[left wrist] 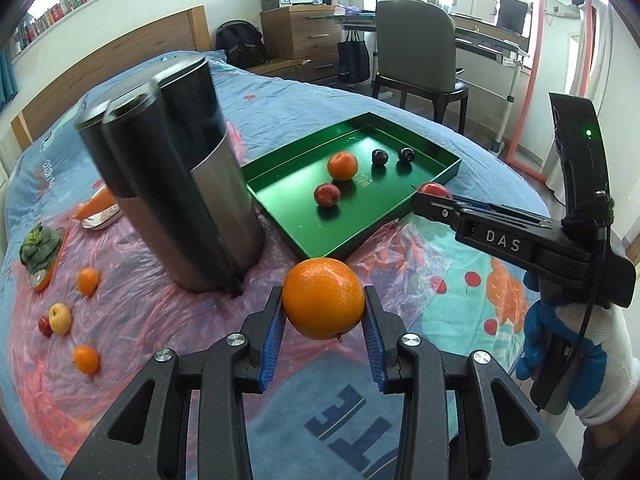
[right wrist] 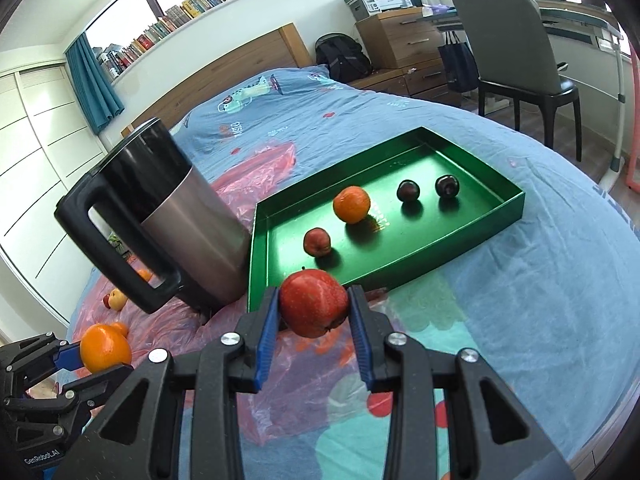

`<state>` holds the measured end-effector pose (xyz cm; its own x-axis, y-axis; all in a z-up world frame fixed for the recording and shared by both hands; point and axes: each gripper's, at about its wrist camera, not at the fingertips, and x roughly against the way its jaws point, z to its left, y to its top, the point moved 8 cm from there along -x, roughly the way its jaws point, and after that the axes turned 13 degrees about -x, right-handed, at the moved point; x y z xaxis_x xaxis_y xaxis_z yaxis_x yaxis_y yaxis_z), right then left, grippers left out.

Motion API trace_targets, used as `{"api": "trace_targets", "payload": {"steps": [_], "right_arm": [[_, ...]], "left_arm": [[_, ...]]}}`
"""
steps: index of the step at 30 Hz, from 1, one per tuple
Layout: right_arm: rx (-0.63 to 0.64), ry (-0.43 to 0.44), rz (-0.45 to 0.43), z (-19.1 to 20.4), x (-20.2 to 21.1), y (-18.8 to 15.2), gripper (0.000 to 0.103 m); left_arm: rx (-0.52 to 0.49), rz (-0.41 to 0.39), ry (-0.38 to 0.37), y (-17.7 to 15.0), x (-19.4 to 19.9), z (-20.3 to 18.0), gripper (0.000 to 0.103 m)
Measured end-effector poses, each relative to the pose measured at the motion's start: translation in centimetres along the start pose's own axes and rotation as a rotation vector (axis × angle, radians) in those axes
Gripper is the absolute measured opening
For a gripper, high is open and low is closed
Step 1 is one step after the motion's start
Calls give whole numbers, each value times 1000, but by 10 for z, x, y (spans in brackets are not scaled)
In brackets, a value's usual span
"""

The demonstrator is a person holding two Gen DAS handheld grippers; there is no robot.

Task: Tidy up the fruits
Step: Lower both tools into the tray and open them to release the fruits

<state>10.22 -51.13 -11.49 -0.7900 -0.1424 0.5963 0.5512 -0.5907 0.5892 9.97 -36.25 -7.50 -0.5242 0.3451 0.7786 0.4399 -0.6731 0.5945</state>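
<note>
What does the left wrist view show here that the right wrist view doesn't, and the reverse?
Only the left wrist view shows the green plant at the bed's left edge and the gloved right hand. Only the right wrist view shows the kettle's handle and the wardrobe doors. Both show the green tray holding four fruits, the orange in the left gripper and the red apple in the right gripper.

The big jug (right wrist: 180,216) stands tall right beside the left end of the green tray (right wrist: 508,210), so that side is blocked. The near wall and the right end of the tray have open bed around them. Inside, 4 fruits sit in the middle and back, and the front right floor is bare.
</note>
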Motion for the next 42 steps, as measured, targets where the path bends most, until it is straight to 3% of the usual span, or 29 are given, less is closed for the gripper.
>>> {"api": "trace_targets", "payload": {"steps": [5,14,21,26,32,42], "right_arm": [[12,-17,-17,-13,-19,29,27],[61,-111,-15,-42,-75,74,27],[132,-198,1,-62,-109,81,27],[157,-212,10,-67,-123,78,27],[195,-231,23,-68,-129,71,28],[248,-263,47,-62,-136,63,29]], "left_arm": [[2,5,-24,36,-31,-1,32],[32,58,8,81,-99,22,32],[103,116,52,91,-154,46,32],[149,162,81,95,-190,62,32],[210,251,56,81,-230,70,32],[199,266,43,79,-234,66,33]]}}
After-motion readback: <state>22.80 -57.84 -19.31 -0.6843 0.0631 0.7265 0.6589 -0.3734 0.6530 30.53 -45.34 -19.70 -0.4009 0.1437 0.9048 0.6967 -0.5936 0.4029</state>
